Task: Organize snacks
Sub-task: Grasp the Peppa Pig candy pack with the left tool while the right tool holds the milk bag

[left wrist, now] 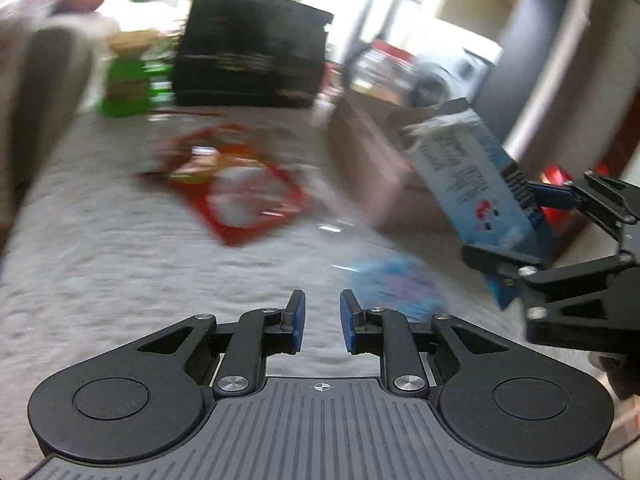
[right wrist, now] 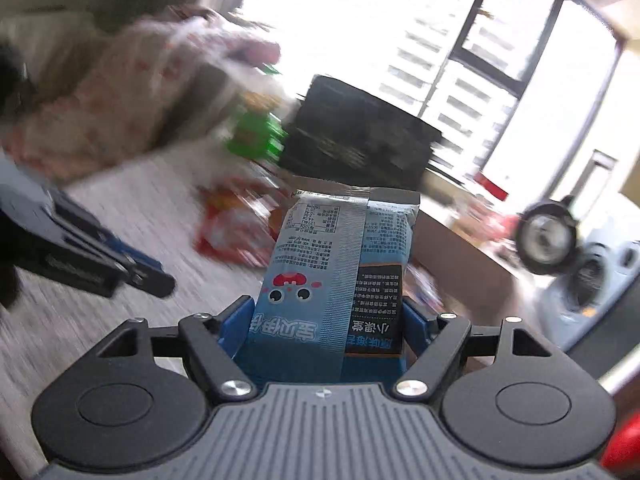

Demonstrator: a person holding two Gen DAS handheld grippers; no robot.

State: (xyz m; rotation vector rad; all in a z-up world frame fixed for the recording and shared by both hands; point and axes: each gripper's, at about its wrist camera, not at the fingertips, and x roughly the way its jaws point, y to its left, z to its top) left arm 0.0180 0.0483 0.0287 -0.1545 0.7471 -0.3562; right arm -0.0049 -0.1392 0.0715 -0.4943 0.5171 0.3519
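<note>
The right tool (right wrist: 326, 320) is clamped on a light blue snack packet (right wrist: 332, 264), its blue pads (right wrist: 240, 320) pressing both sides; the packet stands upright between them, sealed end pointing away from the camera. In the left wrist view the same packet (left wrist: 476, 184) hangs at the right, raised clear of the grey textured surface (left wrist: 120, 260). The left tool (left wrist: 322, 322) has its jaws drawn together with only a narrow gap and nothing between them. A red snack bag (left wrist: 240, 188) lies flat on the surface ahead. A green packet (left wrist: 124, 84) and a black box (left wrist: 252, 48) stand at the far edge. All views are motion-blurred.
</note>
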